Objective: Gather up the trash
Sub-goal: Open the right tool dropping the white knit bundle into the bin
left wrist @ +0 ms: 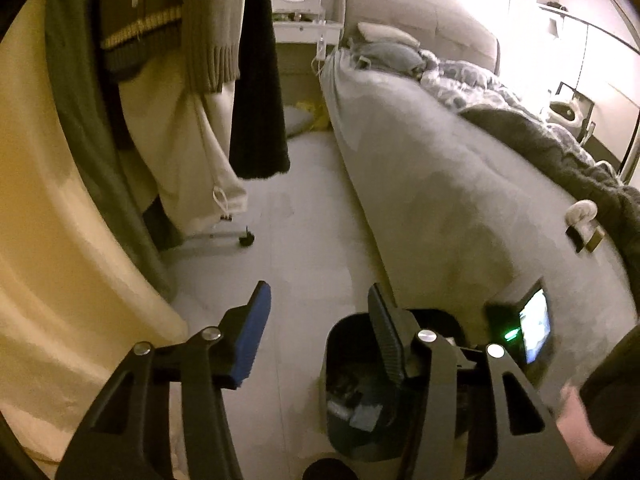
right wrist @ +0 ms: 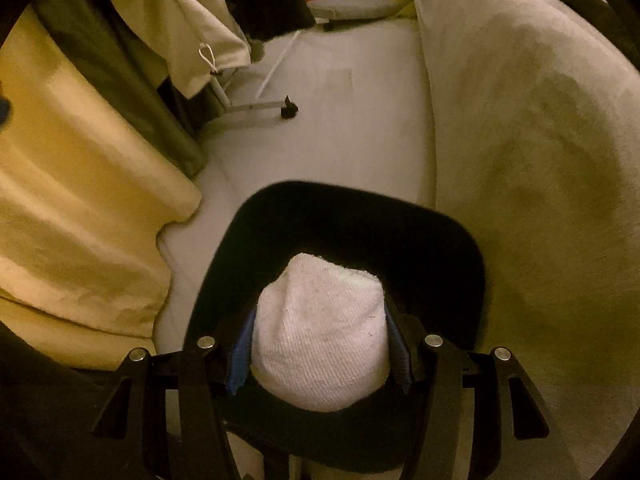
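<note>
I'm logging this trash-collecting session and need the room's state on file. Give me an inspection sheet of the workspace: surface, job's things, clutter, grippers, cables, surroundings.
Surface: pale floor, bare in the strip between bed and clothes rack.
Job's things: black trash bin on the floor beside the bed, some items inside; white wad held over the bin's opening.
Clutter: cushion and yellow item on the far floor.
Grippers: left gripper open, empty; right gripper shut on the white wad.
Cables: white cord hanging by the bedside table.
Surroundings: grey bed, hanging clothes on a wheeled rack, yellow curtain.
</note>
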Demonstrator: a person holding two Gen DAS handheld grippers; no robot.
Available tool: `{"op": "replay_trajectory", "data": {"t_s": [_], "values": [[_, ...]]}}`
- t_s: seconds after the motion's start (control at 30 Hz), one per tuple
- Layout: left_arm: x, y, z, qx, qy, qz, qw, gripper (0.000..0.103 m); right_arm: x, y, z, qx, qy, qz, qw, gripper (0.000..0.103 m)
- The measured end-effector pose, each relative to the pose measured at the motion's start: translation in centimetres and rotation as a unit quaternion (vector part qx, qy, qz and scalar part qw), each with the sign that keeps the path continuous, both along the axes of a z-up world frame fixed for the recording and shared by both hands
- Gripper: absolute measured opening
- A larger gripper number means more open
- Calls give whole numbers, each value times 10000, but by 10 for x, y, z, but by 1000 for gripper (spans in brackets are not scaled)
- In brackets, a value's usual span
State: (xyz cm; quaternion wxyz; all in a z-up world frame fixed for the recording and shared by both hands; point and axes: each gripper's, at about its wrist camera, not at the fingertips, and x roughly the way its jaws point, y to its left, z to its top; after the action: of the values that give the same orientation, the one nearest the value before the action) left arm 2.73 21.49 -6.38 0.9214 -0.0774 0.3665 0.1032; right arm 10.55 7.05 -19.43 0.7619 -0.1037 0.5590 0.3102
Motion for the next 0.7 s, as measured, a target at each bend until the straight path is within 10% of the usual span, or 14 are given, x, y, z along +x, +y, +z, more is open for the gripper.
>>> {"op": "replay_trajectory", "data": {"t_s": [0.5,0.7], "values": [[-14,-5,46,-8,-670,-113,9977,54,-4,5,-37,-460,203,244,9984,61],[-17,-1,58,-52,-832,-89,9965,54,-2,6,-31,-353,82,258,9990,80]]}}
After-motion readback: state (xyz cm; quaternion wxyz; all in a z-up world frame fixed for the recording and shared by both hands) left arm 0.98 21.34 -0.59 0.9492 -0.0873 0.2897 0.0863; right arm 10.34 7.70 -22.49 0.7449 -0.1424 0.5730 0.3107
